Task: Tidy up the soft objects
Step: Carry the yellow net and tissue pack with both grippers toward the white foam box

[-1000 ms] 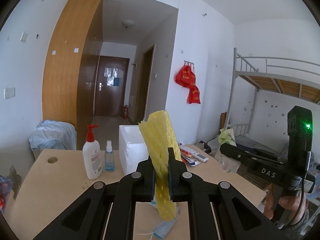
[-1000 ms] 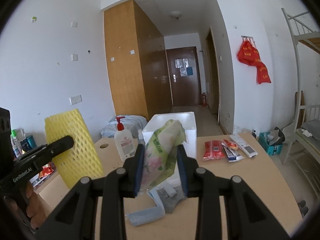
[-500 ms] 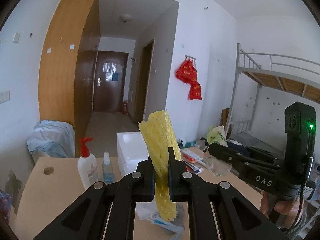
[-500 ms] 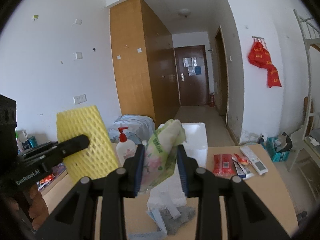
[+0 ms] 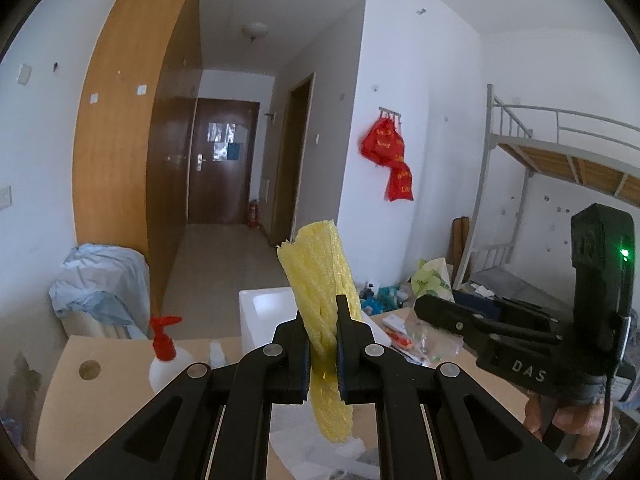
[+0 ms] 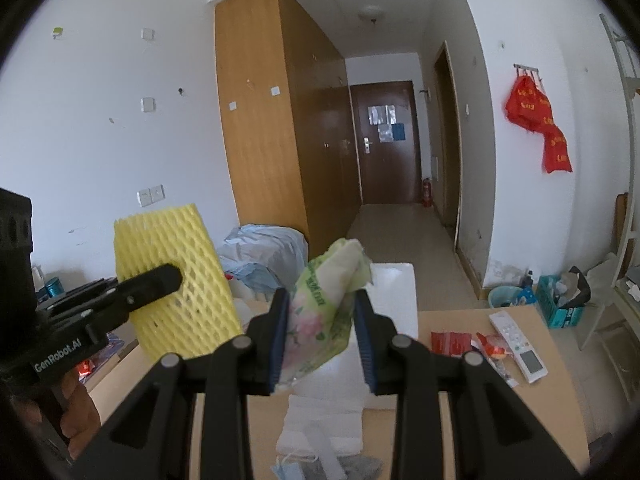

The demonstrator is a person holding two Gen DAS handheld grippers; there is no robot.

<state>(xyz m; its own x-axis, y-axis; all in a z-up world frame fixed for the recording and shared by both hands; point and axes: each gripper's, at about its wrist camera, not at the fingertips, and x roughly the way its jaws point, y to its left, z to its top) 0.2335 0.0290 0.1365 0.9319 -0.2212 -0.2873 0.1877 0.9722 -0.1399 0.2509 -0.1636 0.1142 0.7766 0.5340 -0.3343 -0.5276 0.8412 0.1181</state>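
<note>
The left gripper (image 5: 323, 346) squeezes a yellow foam net sleeve (image 5: 320, 276), held up over the light wooden table (image 5: 100, 400); the right gripper (image 6: 322, 334) squeezes a soft green flowery tissue pack (image 6: 320, 312) above the white foam box (image 6: 394, 300).

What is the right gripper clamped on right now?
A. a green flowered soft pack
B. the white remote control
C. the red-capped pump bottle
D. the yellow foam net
A: the right gripper pinches the green flowered soft pack between its pads, while the yellow foam net sits in the left gripper.
</note>
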